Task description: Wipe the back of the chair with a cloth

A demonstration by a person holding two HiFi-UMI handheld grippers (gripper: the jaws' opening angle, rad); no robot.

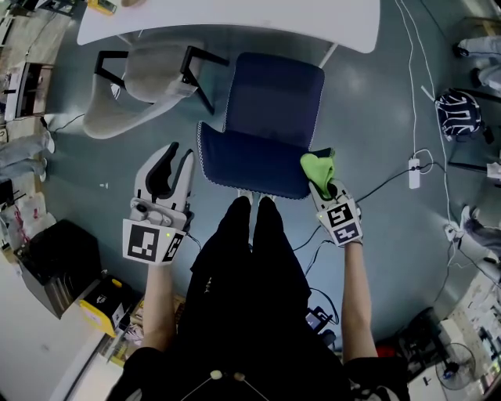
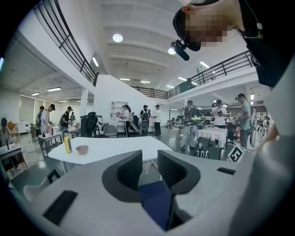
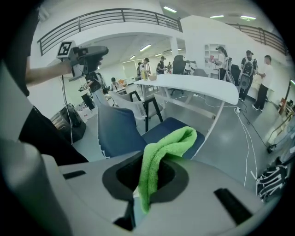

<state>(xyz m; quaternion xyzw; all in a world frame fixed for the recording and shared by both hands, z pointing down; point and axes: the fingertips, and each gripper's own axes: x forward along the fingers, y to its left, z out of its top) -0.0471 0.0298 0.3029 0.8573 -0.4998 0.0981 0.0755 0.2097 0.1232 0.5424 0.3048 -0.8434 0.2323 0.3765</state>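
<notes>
Right gripper (image 1: pixel 322 183): jaws clamped on the green cloth (image 1: pixel 318 167). In the right gripper view the cloth (image 3: pixel 162 150) stands up out of the jaws and folds forward.
Left gripper (image 1: pixel 178 157): fingers apart with nothing between them. It is held to the left of the chair and touches nothing.
Chair (image 1: pixel 274 102): blue and padded, right in front of the person, with the seat on the far side.
Chair back (image 1: pixel 250 164): the near part, just ahead of the person's black trouser legs (image 1: pixel 250 235). The cloth is at its right-hand end; whether the two touch cannot be told.
White table (image 1: pixel 235 23): just beyond the seat, so it closes off the far side. In the left gripper view a yellow bottle (image 2: pixel 67 144) and a small bowl (image 2: pixel 82 149) stand on it.
Pale chair (image 1: pixel 133 86): has black armrests and stands beside the blue one to the left, partly under the table.
Cables (image 1: pixel 415 94): white ones run across the floor on the right to a small white block (image 1: pixel 414 172). A dark striped bag (image 1: pixel 459 113) lies farther right.
Lower left: a black case (image 1: pixel 51 251) and a yellow box (image 1: pixel 102 301).
Floor (image 1: pixel 376 117): smooth, grey-blue, slightly glossy.
Room: a large open hall with white walls, ceiling lights and a railed upper gallery (image 2: pixel 69 50). Several people (image 2: pixel 147 120) stand at tables in the distance.
</notes>
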